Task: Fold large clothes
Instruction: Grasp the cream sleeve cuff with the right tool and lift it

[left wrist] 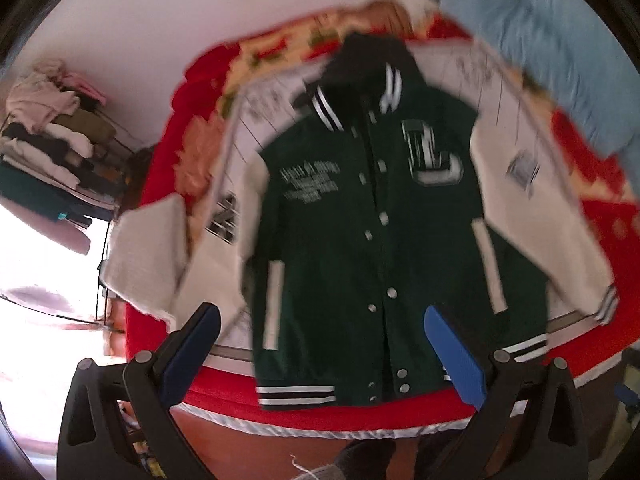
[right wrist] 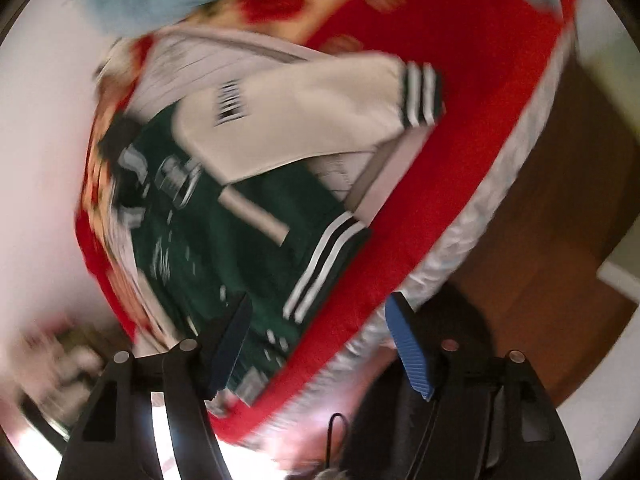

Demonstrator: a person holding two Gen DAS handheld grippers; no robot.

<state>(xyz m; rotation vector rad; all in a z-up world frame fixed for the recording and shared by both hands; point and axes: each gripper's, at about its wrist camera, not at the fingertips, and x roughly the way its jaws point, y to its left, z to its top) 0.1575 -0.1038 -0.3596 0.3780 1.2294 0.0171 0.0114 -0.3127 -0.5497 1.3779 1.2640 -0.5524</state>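
Note:
A dark green varsity jacket (left wrist: 352, 240) with cream sleeves, a dark hood and striped hem lies face up on a red bed cover (left wrist: 320, 404). Its snaps are done up the front. My left gripper (left wrist: 320, 320) hangs open above the jacket's lower hem, with nothing between its blue pads. In the right wrist view the same jacket (right wrist: 224, 248) appears tilted, one cream sleeve (right wrist: 304, 120) stretched toward the bed's edge. My right gripper (right wrist: 320, 312) is open over the hem corner and the red cover (right wrist: 440, 160), holding nothing. Both views are blurred by motion.
A white sheet with thin lines (left wrist: 280, 112) lies under the jacket, and a cream cloth (left wrist: 148, 256) at its left. A light blue blanket (left wrist: 560, 52) is heaped at the bed's far end. Folded clothes fill a rack (left wrist: 52, 132) at left. Brown floor (right wrist: 560, 208) borders the bed.

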